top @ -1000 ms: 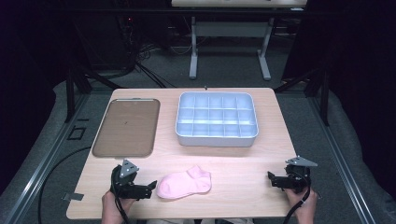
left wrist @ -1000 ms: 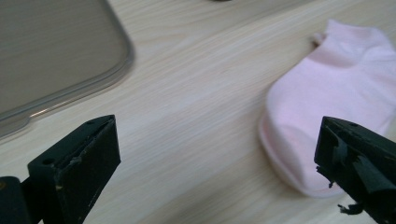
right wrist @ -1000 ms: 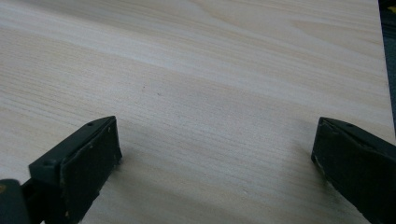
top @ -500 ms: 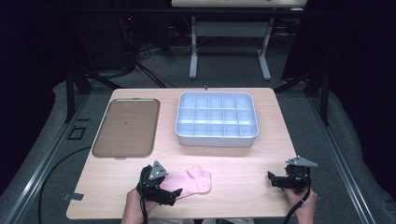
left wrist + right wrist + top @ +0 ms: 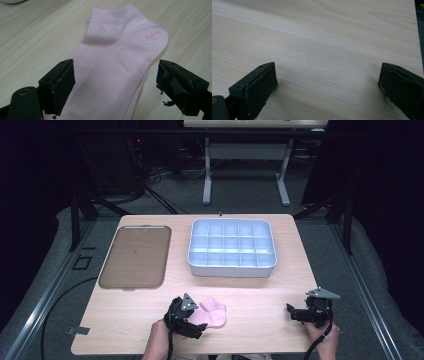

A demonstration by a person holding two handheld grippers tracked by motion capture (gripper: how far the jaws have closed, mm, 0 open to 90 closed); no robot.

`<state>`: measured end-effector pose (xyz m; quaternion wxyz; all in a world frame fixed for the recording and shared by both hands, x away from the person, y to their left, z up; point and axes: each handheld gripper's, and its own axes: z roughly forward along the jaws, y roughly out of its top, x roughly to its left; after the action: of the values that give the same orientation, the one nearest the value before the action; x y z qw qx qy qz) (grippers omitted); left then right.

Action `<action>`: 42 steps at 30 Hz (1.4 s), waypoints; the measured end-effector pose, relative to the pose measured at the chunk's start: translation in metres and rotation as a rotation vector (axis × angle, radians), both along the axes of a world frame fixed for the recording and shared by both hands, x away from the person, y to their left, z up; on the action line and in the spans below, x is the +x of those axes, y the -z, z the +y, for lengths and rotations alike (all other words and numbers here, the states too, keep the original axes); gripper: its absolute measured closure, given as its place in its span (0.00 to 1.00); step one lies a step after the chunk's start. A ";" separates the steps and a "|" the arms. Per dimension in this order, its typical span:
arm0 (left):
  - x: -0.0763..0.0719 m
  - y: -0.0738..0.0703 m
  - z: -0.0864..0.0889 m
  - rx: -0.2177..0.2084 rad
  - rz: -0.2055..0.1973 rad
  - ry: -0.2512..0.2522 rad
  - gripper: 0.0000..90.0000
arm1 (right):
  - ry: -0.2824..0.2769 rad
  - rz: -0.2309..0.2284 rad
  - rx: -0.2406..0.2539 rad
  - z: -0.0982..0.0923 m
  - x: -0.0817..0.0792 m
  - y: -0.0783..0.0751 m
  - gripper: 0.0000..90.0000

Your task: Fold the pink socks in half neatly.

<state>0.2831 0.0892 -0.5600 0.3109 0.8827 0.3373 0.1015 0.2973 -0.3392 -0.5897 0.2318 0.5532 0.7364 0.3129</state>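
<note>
Flat pink cotton sock [image 5: 117,62] lies on the pale wooden bench [image 5: 260,295] between the spread, just-closing left tool [image 5: 115,82] – only the top layer may be pinched; right tool [image 5: 324,85] spread, idle

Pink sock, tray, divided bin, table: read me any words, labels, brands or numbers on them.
None: no readable text on the pink sock, the brown tray, the divided bin or the table.
</note>
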 end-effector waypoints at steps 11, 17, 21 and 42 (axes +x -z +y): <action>0.002 0.009 -0.010 0.059 -0.019 -0.031 0.35 | 0.000 0.000 0.000 0.000 0.000 0.000 0.02; 0.001 0.007 -0.009 0.068 -0.026 -0.048 0.49 | 0.004 0.000 0.001 0.000 0.000 0.000 0.02; 0.001 0.007 -0.009 0.062 -0.036 -0.042 0.61 | 0.006 -0.001 0.001 0.000 0.000 0.000 0.02; 0.000 -0.002 -0.001 -0.033 -0.090 -0.024 0.88 | 0.012 -0.006 0.003 0.000 0.000 0.000 0.02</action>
<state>0.2826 0.0878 -0.5580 0.3391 0.8678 0.3353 0.1393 0.2973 -0.3392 -0.5902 0.2352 0.5568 0.7321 0.3142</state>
